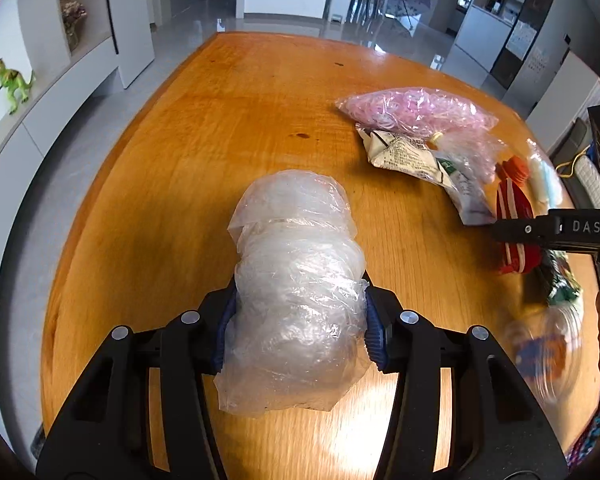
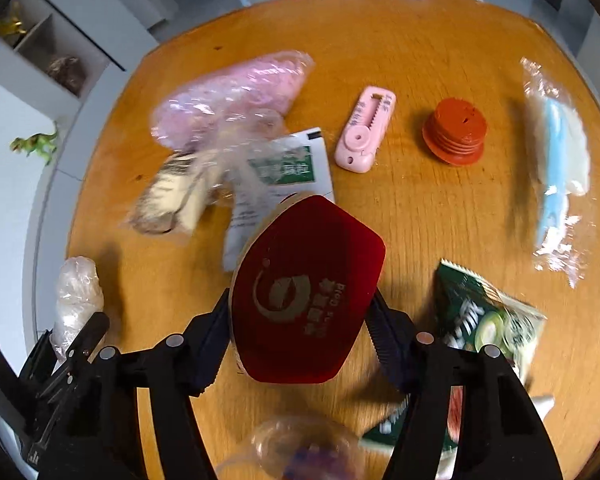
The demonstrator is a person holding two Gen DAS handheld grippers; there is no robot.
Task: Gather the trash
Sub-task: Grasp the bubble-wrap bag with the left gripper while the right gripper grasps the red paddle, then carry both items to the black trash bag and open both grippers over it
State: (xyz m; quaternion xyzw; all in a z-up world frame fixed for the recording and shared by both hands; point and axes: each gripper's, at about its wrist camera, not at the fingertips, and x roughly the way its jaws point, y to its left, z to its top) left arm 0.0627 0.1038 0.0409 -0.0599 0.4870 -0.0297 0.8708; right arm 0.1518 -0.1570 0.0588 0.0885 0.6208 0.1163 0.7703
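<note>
My left gripper (image 1: 296,320) is shut on a crumpled clear plastic bag (image 1: 296,264), its blue pads pressing into both sides just above the wooden table (image 1: 220,140). The bag (image 2: 76,300) also shows at the lower left of the right wrist view, in that gripper. My right gripper (image 2: 298,320) is shut on a dark red box (image 2: 308,300) with a gold logo. The box looks sharp while the table below it is blurred. In the left wrist view the red box (image 1: 514,204) sits under a right finger (image 1: 540,232).
Loose on the table: a pink bag of rubber bands (image 2: 236,96), a crumpled carton (image 2: 168,204), a white-green sachet (image 2: 288,168), a pink plastic piece (image 2: 364,136), an orange ribbed cap (image 2: 456,132), a blue item in clear wrap (image 2: 556,160), a green snack wrapper (image 2: 484,320), a clear cup (image 2: 296,452).
</note>
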